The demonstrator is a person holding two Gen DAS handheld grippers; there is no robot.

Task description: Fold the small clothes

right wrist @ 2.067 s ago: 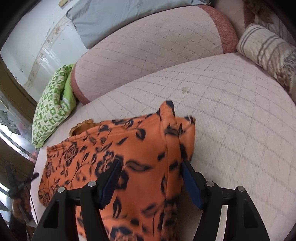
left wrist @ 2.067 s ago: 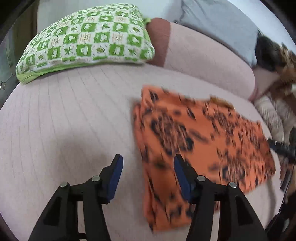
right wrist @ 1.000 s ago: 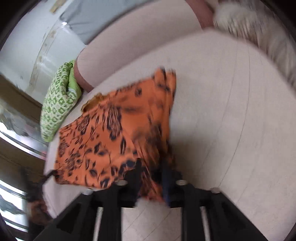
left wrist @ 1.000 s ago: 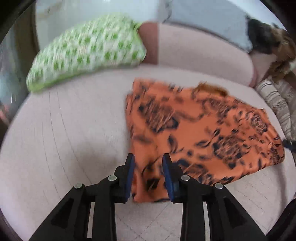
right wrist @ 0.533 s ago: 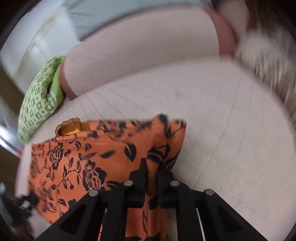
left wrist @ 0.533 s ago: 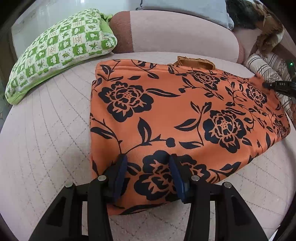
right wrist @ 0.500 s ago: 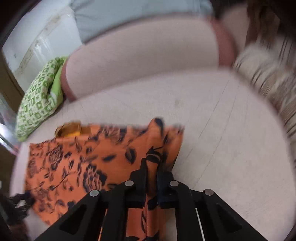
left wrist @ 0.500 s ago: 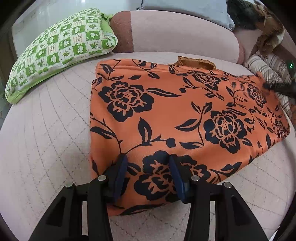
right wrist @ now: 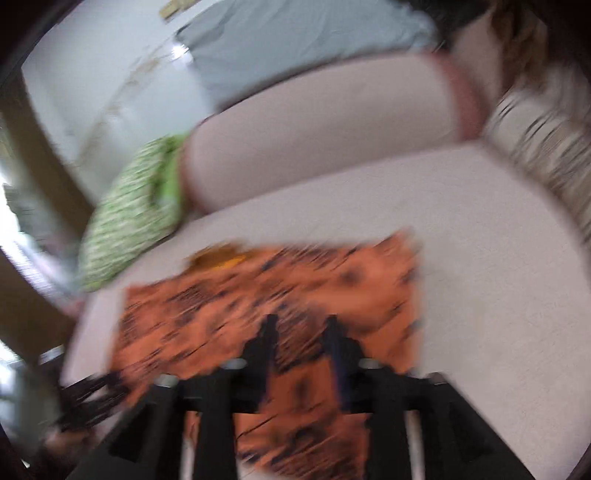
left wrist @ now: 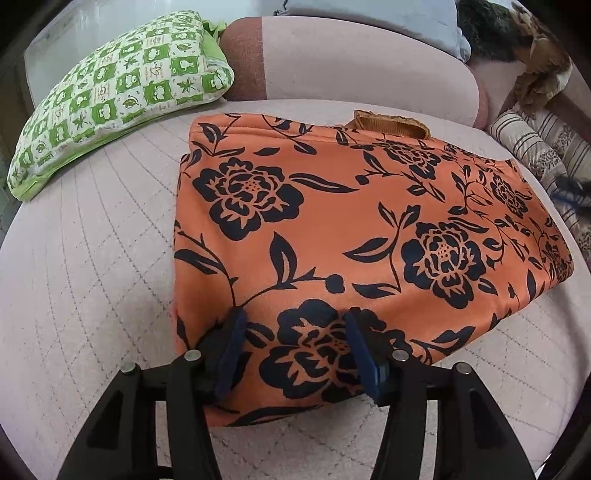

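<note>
An orange garment with black flowers [left wrist: 351,236] lies folded flat on the pink quilted sofa seat [left wrist: 85,295]. A tan collar [left wrist: 391,123] sticks out at its far edge. My left gripper [left wrist: 293,332] is open, its blue pads resting over the garment's near edge. In the blurred right wrist view the same garment [right wrist: 273,295] lies flat, and my right gripper [right wrist: 301,328] is open above its near part, holding nothing. The right gripper shows as a dark blur at the garment's right end in the left wrist view [left wrist: 570,190].
A green and white checked cushion [left wrist: 114,92] lies at the seat's back left. A pink bolster [left wrist: 362,70] runs along the back with a grey pillow [left wrist: 376,16] behind. Striped cushions [left wrist: 543,147] and a brown furry throw [left wrist: 535,62] sit at the right.
My right gripper has opened and let go of the garment's end, which now lies flat. The right camera is moving fast. My left gripper stays open at the near edge.
</note>
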